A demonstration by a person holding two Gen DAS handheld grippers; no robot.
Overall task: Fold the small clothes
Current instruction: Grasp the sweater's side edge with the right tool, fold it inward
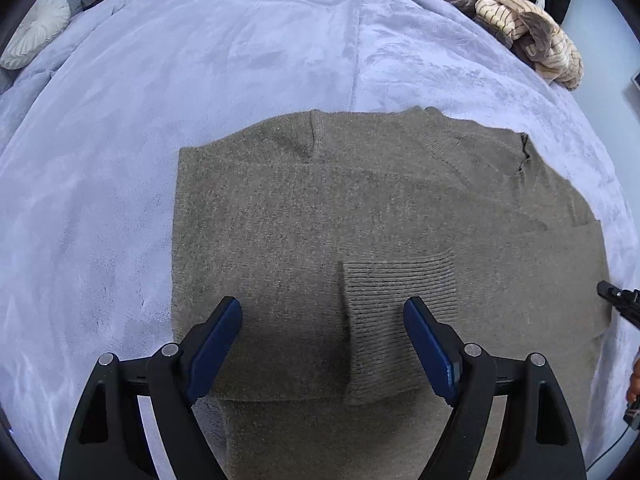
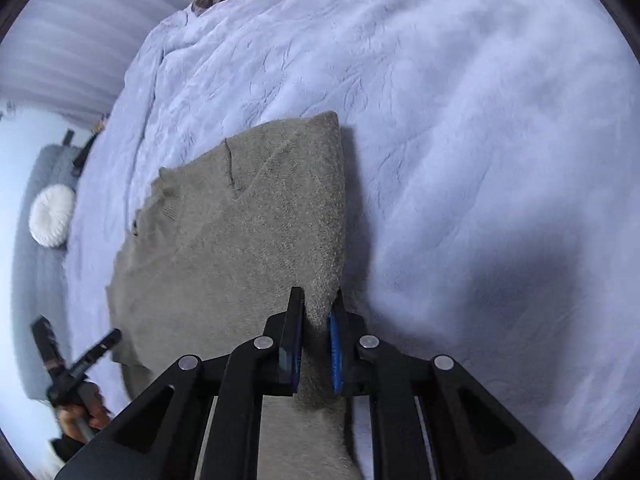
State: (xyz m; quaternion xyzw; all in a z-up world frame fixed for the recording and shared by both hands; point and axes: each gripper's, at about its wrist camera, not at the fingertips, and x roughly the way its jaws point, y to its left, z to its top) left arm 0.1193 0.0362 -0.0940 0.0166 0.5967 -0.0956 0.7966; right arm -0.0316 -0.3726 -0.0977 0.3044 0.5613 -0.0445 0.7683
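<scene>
Bed [image 1: 200, 80] under lilac plush blanket; one grey-brown sweater [image 1: 360, 208] lies flat, partly folded, near front edge. One round white cushion [image 1: 36, 30] at far corner. Left view alone shows striped fur throw [image 1: 532, 36]. Left gripper [image 1: 322, 314] fingers spread above ribbed cuff. Right gripper [image 2: 318, 300] fingers pinching sweater edge.

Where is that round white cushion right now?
The round white cushion sits at the far upper left of the left wrist view, at the edge of the lavender blanket, well beyond the grey-brown sweater; it also shows in the right wrist view.
</scene>
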